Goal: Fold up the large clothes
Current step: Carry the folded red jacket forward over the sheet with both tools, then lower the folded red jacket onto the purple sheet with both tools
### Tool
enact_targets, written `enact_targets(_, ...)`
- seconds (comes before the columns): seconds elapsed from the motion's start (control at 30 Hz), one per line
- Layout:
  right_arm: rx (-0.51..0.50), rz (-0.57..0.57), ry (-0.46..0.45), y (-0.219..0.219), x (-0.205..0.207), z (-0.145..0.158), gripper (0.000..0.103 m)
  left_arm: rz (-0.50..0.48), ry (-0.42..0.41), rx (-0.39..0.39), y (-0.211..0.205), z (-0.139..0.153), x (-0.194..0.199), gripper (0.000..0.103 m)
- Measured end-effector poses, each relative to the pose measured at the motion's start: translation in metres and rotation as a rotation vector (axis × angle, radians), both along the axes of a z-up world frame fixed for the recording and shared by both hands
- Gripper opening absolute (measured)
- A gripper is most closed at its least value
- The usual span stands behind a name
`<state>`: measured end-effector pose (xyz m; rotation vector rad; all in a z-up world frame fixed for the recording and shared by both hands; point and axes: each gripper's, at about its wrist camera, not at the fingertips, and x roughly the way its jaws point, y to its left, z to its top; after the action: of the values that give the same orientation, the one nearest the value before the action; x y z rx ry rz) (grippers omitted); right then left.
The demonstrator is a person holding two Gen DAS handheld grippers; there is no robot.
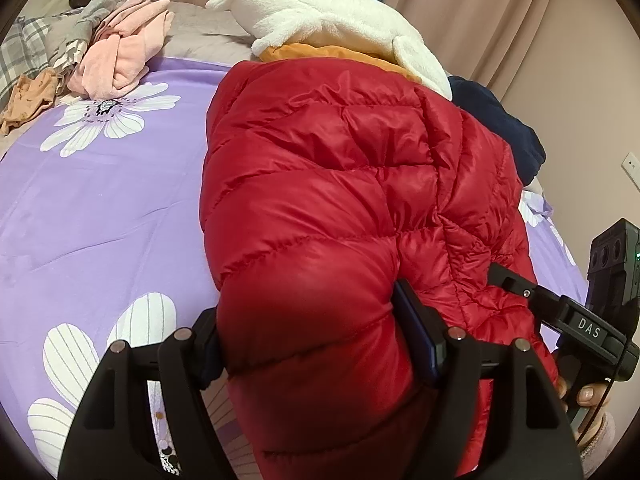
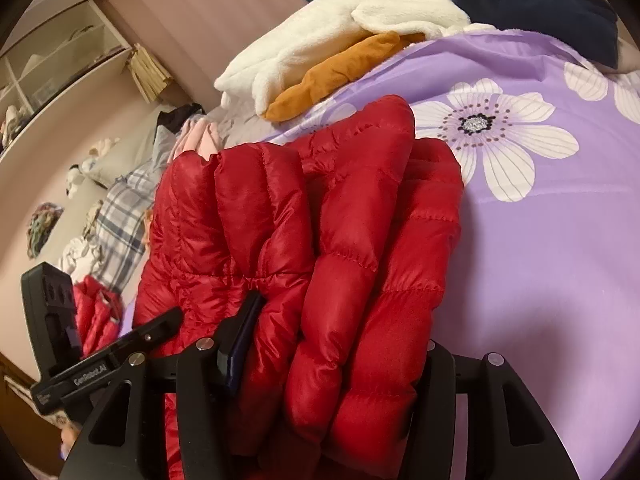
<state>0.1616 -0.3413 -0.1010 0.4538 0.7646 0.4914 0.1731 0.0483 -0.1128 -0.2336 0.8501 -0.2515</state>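
A red puffer jacket (image 1: pixel 332 184), folded into thick layers, is laid on the bed's purple floral cover (image 1: pixel 100 208). Its near end is gripped in the left claw (image 1: pixel 308 344), whose pads are pressed into the padding on both sides. Beside that, a bunched fold of the same jacket is clenched in the right claw (image 2: pixel 332 352). Beyond the jacket, a white fleece (image 1: pixel 332 20) is piled over an orange garment (image 1: pixel 320 54); a navy garment (image 1: pixel 496 120) is seen just beside the jacket's far edge.

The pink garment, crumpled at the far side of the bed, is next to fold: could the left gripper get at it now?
Probably not yet: the left gripper has the red puffer jacket bunched between its fingers. The pink garment lies across open purple bedspread, unobstructed.
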Motion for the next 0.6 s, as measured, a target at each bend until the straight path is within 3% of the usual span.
enact_targets(0.6,-0.010,-0.017,0.016,-0.0007,0.0006,-0.0028,0.057,0.016,0.006,0.053,-0.0047,0.0037,-0.0064,0.075)
